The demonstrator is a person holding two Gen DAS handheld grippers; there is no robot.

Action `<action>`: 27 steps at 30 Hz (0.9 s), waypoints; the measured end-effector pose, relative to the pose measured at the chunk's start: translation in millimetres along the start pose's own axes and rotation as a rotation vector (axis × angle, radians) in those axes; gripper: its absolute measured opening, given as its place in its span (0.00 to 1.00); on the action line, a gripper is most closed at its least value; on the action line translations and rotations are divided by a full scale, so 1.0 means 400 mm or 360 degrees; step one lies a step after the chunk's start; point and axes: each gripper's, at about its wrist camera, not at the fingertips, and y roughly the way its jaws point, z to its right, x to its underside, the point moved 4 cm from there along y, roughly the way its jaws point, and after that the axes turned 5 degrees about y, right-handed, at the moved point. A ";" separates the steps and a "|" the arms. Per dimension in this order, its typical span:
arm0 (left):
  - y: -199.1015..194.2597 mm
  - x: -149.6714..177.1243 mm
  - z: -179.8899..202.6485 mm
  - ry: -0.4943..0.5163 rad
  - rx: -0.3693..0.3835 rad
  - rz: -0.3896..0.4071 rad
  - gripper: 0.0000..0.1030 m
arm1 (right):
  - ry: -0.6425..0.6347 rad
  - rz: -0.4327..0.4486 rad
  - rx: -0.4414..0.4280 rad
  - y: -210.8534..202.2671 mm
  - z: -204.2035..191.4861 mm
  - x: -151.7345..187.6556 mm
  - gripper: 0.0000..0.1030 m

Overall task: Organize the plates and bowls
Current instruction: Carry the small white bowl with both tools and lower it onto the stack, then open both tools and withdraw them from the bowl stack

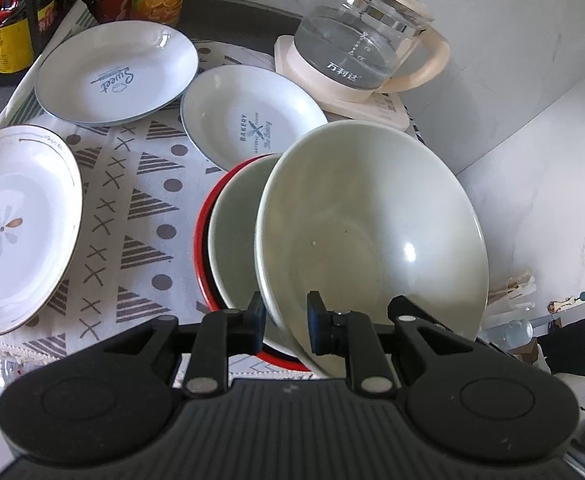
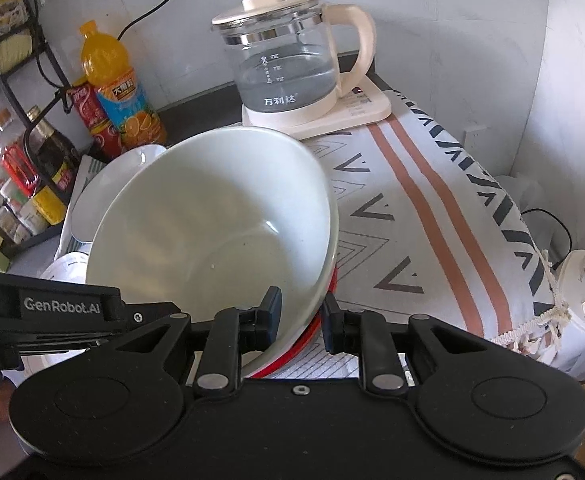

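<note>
The pale green bowl [image 1: 372,232] is empty and glossy, tilted steeply over a second green bowl [image 1: 236,240] that sits nested inside a red-rimmed bowl [image 1: 202,248]. The left gripper [image 1: 286,322] pinches the tilted bowl's near rim, one pad inside, one outside; the right gripper [image 2: 300,316] clamps the same bowl's rim likewise (its wall runs between the pads). Three empty plates lie on the patterned cloth [image 1: 132,184] beyond: Sweet plate [image 1: 116,76], Bakery plate [image 1: 252,116], flower plate [image 1: 16,232]. A glass kettle [image 2: 288,64] holds water.
</note>
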 end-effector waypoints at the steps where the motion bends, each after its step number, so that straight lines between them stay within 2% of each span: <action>1: 0.002 0.001 -0.001 -0.0001 -0.0010 -0.0006 0.19 | -0.0004 -0.0005 -0.0001 0.003 -0.003 0.000 0.22; 8: 0.013 -0.004 -0.010 0.0016 -0.0039 0.0010 0.20 | -0.0046 -0.0031 0.0018 0.025 -0.014 -0.003 0.25; 15: 0.020 -0.024 -0.028 -0.0039 -0.0062 -0.0010 0.23 | -0.0067 -0.0057 0.0024 0.018 -0.018 -0.012 0.27; 18: 0.017 -0.033 -0.027 -0.0025 -0.0074 0.0000 0.28 | -0.0058 -0.0052 0.0019 0.007 -0.015 -0.019 0.29; 20: 0.010 -0.038 -0.027 -0.0024 -0.0083 0.0016 0.31 | -0.0058 -0.0039 0.0009 -0.003 -0.015 -0.027 0.35; 23: -0.004 -0.047 -0.023 -0.0001 -0.0141 0.0038 0.38 | -0.0052 -0.0025 0.0001 -0.017 -0.011 -0.034 0.36; 25: -0.018 -0.049 -0.022 0.0006 -0.0140 0.0063 0.40 | -0.0045 -0.0012 -0.0005 -0.028 -0.008 -0.036 0.36; 27: -0.031 -0.050 -0.021 0.0002 -0.0138 0.0071 0.42 | -0.0035 -0.0002 -0.0017 -0.042 -0.007 -0.035 0.41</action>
